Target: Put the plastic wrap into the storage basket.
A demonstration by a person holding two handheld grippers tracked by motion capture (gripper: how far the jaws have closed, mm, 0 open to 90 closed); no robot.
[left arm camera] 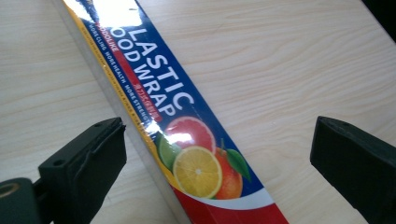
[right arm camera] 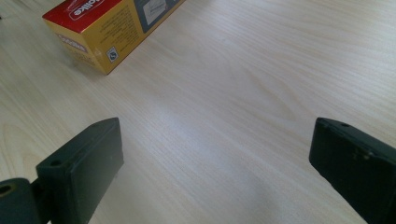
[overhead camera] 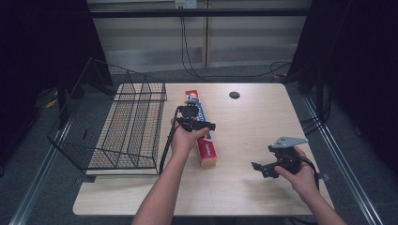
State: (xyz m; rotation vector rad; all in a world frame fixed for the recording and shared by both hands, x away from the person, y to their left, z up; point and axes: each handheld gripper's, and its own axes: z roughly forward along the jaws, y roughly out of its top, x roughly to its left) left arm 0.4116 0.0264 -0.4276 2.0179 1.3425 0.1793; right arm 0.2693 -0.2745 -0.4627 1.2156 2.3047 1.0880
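The left claw, spread wide over the plastic wrap box, should drop squarely astride it, then close; the wire basket waits at nine o'clock.

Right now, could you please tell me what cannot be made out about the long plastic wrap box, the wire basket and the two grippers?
- Long blue and red plastic wrap box: in the high view the left gripper and hand cover its middle; in the left gripper view both ends are cut off by the edges.
- Black wire basket: the mesh is too fine to show its contents in the high view.
- Right gripper: the jaw tips are too small to judge in the high view.
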